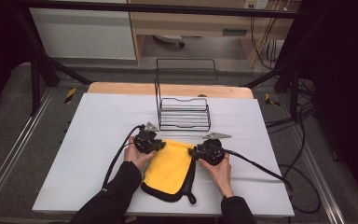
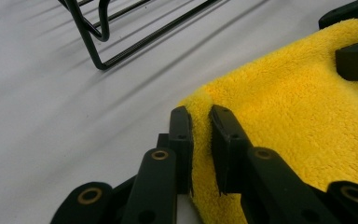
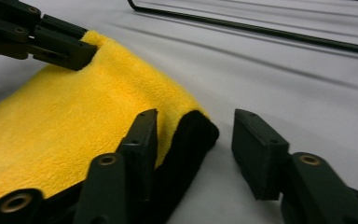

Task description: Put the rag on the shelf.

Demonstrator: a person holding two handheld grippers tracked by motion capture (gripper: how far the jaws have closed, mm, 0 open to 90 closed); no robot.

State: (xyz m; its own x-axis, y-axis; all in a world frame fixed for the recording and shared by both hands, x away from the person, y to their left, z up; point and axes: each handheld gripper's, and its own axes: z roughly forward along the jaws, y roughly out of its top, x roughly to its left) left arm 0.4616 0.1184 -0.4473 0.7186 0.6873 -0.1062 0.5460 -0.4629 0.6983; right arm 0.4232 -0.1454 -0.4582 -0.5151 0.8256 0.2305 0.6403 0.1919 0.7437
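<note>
A yellow fleece cloth [image 1: 170, 168] with a black underside lies folded on the white table [image 1: 93, 140], near its front edge. My left gripper [image 1: 161, 144] is at the cloth's far left corner. In the left gripper view, the left gripper [image 2: 199, 114] is shut on the yellow edge [image 2: 298, 121]. My right gripper [image 1: 193, 151] is at the far right corner. In the right gripper view, the right gripper [image 3: 196, 116] is open: one jaw rests over the yellow cloth [image 3: 74, 112], the other stands on the table, and the black-backed corner lies between them.
A black wire rack [image 1: 184, 114] stands just beyond the cloth at the table's middle; its base wires show as the rack [image 2: 98, 42] and the rack [image 3: 261, 30] in the gripper views. Cables trail from both grippers over the table. White tabletop lies to the left and right.
</note>
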